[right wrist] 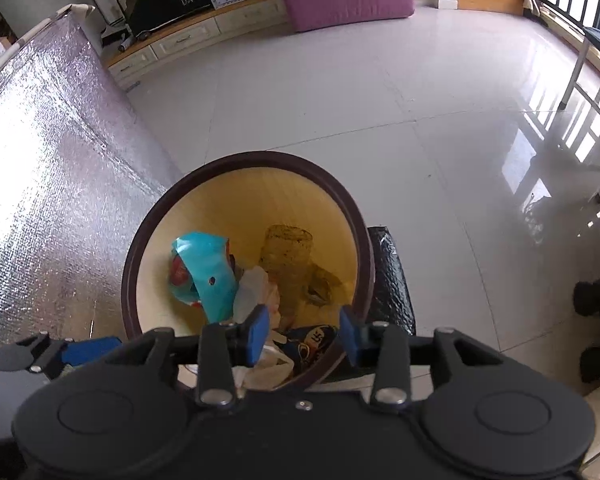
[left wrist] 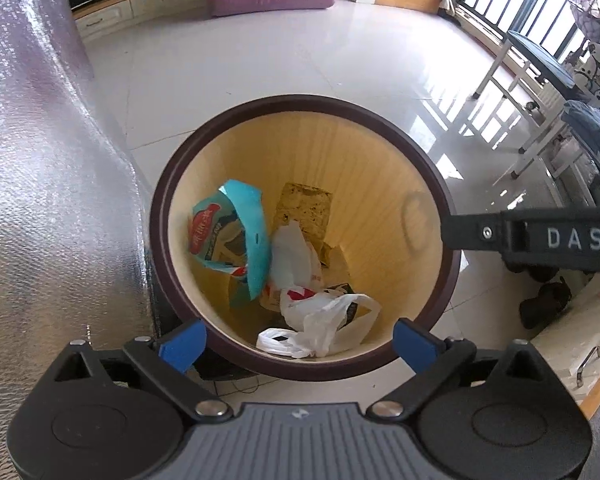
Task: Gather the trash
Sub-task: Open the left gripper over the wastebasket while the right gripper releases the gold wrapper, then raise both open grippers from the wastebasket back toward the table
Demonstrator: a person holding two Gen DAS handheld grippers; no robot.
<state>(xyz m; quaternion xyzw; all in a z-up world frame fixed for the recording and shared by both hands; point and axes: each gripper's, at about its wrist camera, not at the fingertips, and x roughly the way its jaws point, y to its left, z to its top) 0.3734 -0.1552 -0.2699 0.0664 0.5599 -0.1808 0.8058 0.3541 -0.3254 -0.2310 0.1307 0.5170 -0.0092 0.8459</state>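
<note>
The bin [left wrist: 304,236], a round one w/ dark brown rim and yellow inside, stood on the pale tiled floor [left wrist: 260,60] just beside a silver foil-covered box [left wrist: 40,200] at its 9 o'clock. Inside lay the trash: a teal snack bag [left wrist: 236,236] at 9 o'clock, a white plastic bag [left wrist: 320,320] at 6, a yellow-brown sponge-like piece [left wrist: 304,212] approx. center. Left gripper [left wrist: 298,342] hung over the near rim w/ jaws wide and nothing between them; right gripper [right wrist: 304,334] also over the bin, jaws partway apart, gripping nothing.
</note>
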